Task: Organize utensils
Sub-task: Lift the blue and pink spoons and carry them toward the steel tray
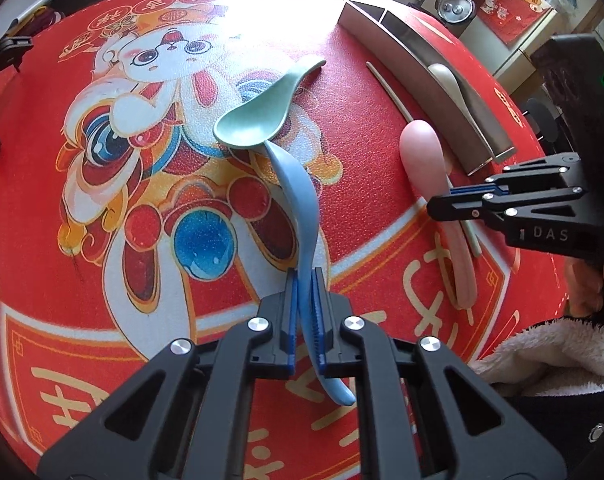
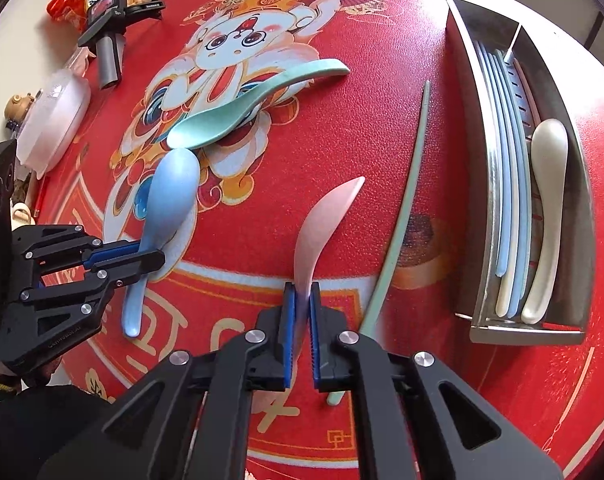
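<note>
**Both claws clamped on spoons over the red mat**

Now the blue spoon (image 1: 298, 200) sits pinched by its handle in the left gripper (image 1: 305, 300), jaws clenched on it, bowl pointing away toward twelve o'clock in the left wrist view. Its bowl tip lies just under the bowl of the green spoon (image 1: 258, 116), which rests on the mat at about twelve o'clock from it, handle running up toward one o'clock.

Likewise the pink spoon (image 2: 322, 216) is clamped by its handle in the right gripper (image 2: 301, 304), jaws tight on it, bowl aimed toward one o'clock in the right wrist view. Just beside it, at three o'clock, a pale green chopstick (image 2: 406, 200) lies on the mat, its near end running under the right claw.

Farther out at three o'clock stands the metal tray (image 2: 578, 200). A cream spoon (image 2: 546, 208) lies in one compartment; pale blue and cream chopsticks (image 2: 510, 184) lie together in the next one at its left.

All of it rests on a red mat (image 2: 362, 112) printed with a cartoon rabbit.
</note>
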`<state>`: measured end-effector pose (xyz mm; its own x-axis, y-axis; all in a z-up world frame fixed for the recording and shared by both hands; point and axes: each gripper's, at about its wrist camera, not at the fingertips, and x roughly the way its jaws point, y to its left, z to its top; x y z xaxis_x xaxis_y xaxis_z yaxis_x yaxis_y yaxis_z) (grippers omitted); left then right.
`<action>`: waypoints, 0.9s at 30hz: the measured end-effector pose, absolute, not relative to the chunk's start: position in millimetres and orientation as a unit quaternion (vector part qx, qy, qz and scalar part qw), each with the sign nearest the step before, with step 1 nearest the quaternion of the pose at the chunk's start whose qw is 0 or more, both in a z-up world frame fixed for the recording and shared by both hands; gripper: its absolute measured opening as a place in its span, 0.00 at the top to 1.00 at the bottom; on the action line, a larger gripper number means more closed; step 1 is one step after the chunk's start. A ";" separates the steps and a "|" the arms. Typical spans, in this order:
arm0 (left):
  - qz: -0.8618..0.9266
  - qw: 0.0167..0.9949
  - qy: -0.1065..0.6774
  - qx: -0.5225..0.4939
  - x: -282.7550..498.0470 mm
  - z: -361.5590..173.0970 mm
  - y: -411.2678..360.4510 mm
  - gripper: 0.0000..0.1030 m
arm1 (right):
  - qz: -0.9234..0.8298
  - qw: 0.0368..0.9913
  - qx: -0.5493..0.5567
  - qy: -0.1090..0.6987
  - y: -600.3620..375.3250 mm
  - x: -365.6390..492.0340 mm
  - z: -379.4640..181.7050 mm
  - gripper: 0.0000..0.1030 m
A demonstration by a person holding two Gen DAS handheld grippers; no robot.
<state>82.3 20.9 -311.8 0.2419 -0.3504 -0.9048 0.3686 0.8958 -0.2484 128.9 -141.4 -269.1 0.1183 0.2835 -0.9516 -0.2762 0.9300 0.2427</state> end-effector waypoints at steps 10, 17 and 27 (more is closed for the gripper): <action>-0.228 0.796 0.560 -0.006 70.6 -311.5 34.2 0.87 | 0.202 0.747 -0.001 0.633 -143.3 125.3 -271.4 0.93; -0.226 0.801 0.554 -0.014 66.1 -310.8 37.0 0.87 | 0.211 0.756 0.002 0.620 -145.7 122.4 -271.5 0.94; -0.214 0.802 0.557 -0.027 64.9 -308.9 38.1 0.88 | 0.207 0.762 -0.061 0.610 -132.5 117.4 -268.4 0.93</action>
<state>64.9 38.1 -308.9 0.2879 -0.3732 -0.8819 0.3131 0.9070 -0.2817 117.4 -132.5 -268.4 0.1696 0.2417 -0.9554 -0.3894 0.9070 0.1603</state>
